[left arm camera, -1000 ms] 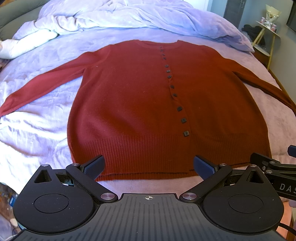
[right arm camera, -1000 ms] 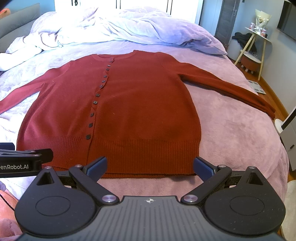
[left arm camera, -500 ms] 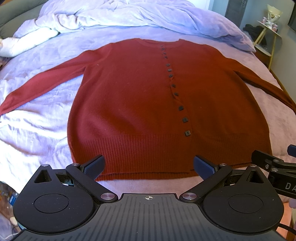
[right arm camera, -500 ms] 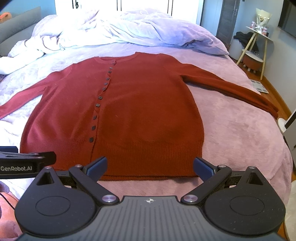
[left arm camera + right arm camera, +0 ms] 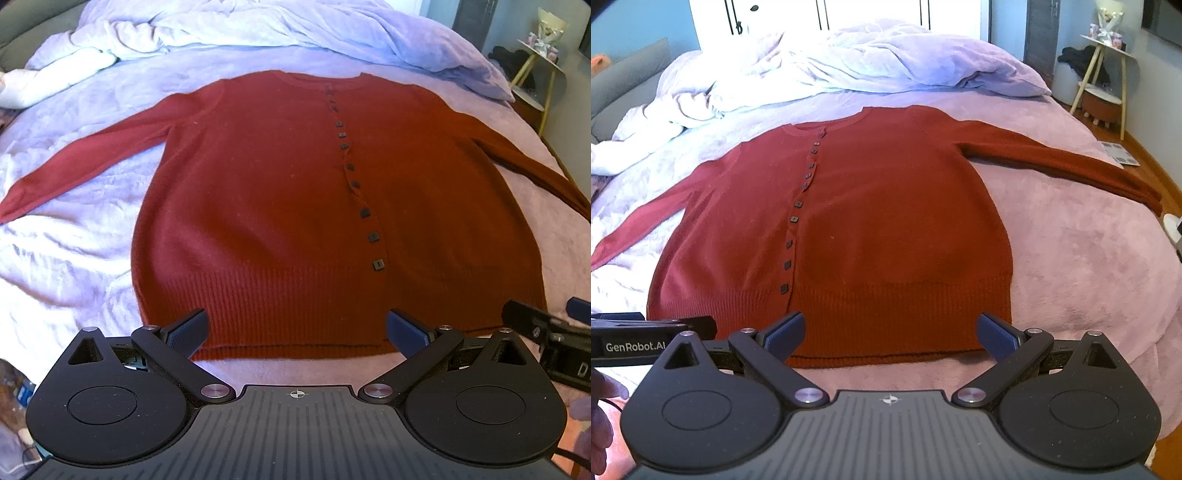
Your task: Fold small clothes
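Seemingly nothing is folded yet. From the left wrist view, the red cardigan (image 5: 258, 206) lies flat and buttoned on the bed (image 5: 74, 258), hem toward the near edge, collar toward the far edge, where a rumpled duvet (image 5: 258, 33) lies bunched. The left hand-held gripper (image 5: 297, 328) hovers spread wide and empty above the hem, likely lined up to pinch it.

From the right wrist view, the right hand-held gripper (image 5: 890, 332) is likewise wide apart and empty over the hem's right half. Both sleeves are spread outward, the right sleeve (image 5: 1052, 162) reaching toward the bed's right edge, which leaves them free for folding inward.
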Demonstrator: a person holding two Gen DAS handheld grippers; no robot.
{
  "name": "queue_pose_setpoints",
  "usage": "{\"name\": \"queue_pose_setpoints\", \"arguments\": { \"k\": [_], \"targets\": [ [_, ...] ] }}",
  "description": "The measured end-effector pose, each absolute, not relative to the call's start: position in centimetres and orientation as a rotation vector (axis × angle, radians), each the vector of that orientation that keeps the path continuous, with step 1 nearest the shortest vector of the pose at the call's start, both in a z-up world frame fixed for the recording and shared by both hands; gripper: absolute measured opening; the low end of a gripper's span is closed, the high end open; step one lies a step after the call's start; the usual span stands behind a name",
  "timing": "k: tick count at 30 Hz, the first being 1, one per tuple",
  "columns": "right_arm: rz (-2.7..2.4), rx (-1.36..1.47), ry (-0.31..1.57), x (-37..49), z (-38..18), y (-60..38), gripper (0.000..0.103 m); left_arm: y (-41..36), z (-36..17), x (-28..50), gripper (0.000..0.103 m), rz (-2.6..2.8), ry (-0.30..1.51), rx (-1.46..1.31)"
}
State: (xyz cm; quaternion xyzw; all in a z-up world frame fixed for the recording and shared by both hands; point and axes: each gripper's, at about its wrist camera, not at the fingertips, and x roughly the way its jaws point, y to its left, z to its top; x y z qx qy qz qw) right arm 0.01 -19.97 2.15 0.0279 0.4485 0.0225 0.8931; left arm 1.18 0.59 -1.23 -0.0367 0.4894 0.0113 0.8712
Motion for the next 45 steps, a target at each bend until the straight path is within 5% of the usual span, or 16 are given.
{"name": "queue_pose_setpoints", "arguments": {
  "k": [24, 27, 32, 45],
  "targets": [
    [0.250, 0.533, 0.923, 2.6, -2.0, -26.8, 0.097, -0.7, -2.5, 5.3, 0.103, -0.011, 1.008, -0.077],
    [0.209, 0.609, 0.879, 4.3, -2.2, -30.3, 0.083, -0.7, -2.4, 6.6, 0.103, 0.025, 0.960, -0.064],
    [-0.055, 0.706, 0.722, 8.3, -2.8, -39.7, 0.045, -0.4, -3.3, 8.9, 0.103, 0.104, 0.907, -0.040],
    [-0.479, 1.166, 0.498, 14.1, -8.9, -56.7, 0.036, 1.2, -6.1, 11.5, 0.103, 0.165, 1.005, -0.033]
  ]
}}
